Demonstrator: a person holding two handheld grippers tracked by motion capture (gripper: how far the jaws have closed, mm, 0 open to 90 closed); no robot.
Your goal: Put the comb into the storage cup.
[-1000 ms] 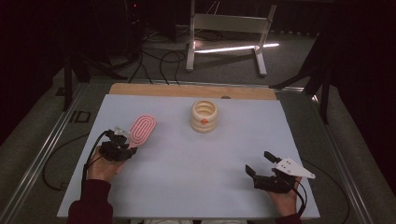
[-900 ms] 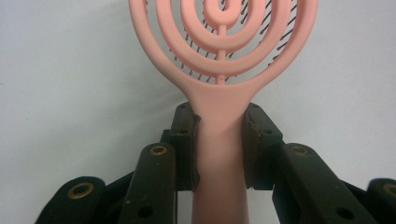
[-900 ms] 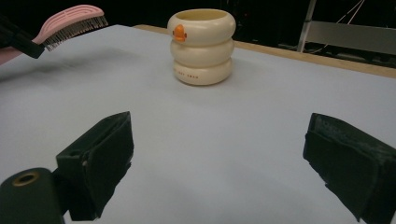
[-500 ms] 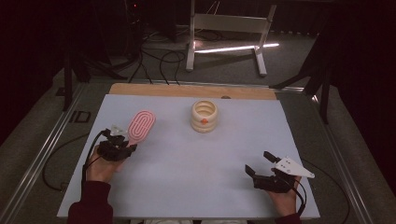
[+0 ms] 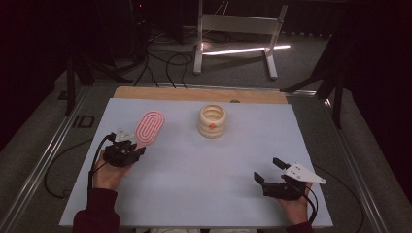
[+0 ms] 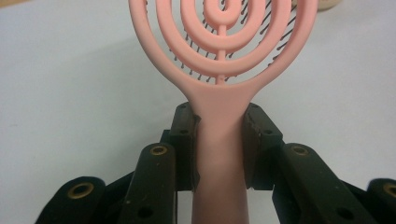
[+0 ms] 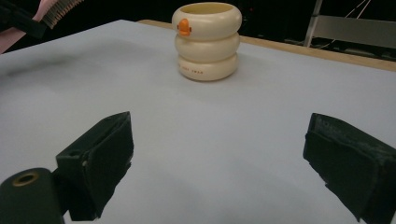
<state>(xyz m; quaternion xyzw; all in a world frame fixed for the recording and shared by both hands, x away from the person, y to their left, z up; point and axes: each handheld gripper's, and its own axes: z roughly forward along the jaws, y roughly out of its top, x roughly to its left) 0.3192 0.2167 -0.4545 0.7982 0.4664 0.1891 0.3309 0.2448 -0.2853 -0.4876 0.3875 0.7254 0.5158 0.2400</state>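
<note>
Item: pink plastic oval hairbrush (image 5: 148, 127), left of the cream ringed holder (image 5: 212, 121). Left gripper (image 6: 219, 140) jaws clamp its handle; keep the grip centred, lift level. Right gripper (image 5: 270, 171) jaws wide, empty.

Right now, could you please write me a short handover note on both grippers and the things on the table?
Left gripper: shut on the handle of the pink hairbrush, head pointing away from the person, at the table's left.
Right gripper: open, holding nothing, low over the white table near its front right corner.
Cream ringed cup: upright at the table's far middle, untouched.
Done: brush gripped.
Left: probably bring the brush to the cup; the right gripper could steady the cup.
</note>
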